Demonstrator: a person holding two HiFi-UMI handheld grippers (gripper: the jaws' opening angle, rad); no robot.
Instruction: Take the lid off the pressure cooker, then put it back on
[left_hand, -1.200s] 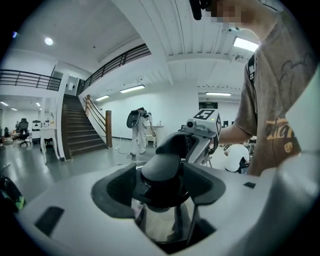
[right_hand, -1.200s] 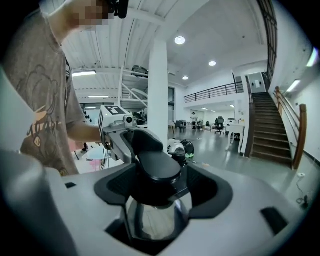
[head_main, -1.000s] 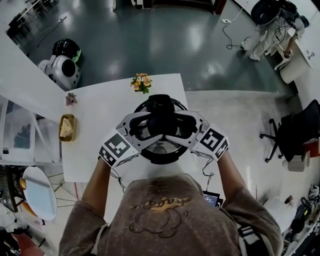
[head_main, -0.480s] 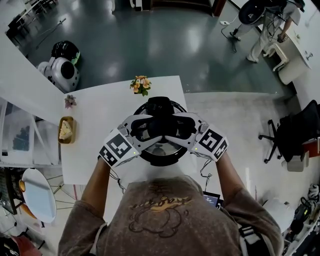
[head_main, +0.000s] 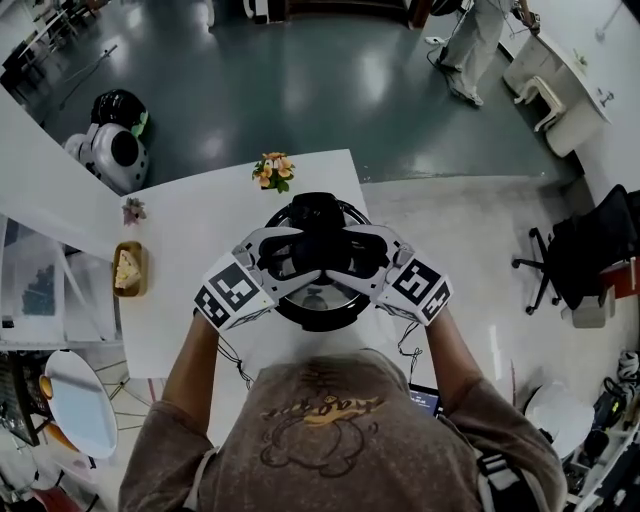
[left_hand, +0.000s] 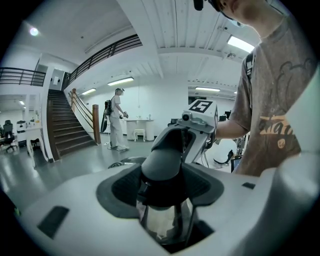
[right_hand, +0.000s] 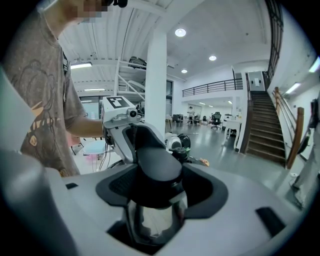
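Observation:
The pressure cooker (head_main: 318, 312) stands at the near right of the white table (head_main: 190, 260), with its lid (head_main: 300, 212) on. The lid's long black handle (head_main: 322, 243) runs across the top. My left gripper (head_main: 292, 256) comes in from the left and my right gripper (head_main: 354, 254) from the right, facing each other. In the left gripper view the handle (left_hand: 161, 161) fills the gap of the left gripper (left_hand: 163, 189), whose pads press on it. In the right gripper view the right gripper (right_hand: 153, 186) clasps the handle (right_hand: 157, 163) the same way. Shiny lid metal (right_hand: 150, 222) shows below.
An orange flower bunch (head_main: 272, 169) stands just behind the cooker. A small flower (head_main: 131, 210) and a dish of food (head_main: 127, 268) lie at the table's left edge. A round white robot (head_main: 108, 145) sits on the floor beyond. A person (head_main: 478, 40) stands far right, and an office chair (head_main: 565, 262) stands at the right.
Both pairs of jaws have drawn in a little onto the handle. My hands have stayed in place. The person in the background has walked to the left.

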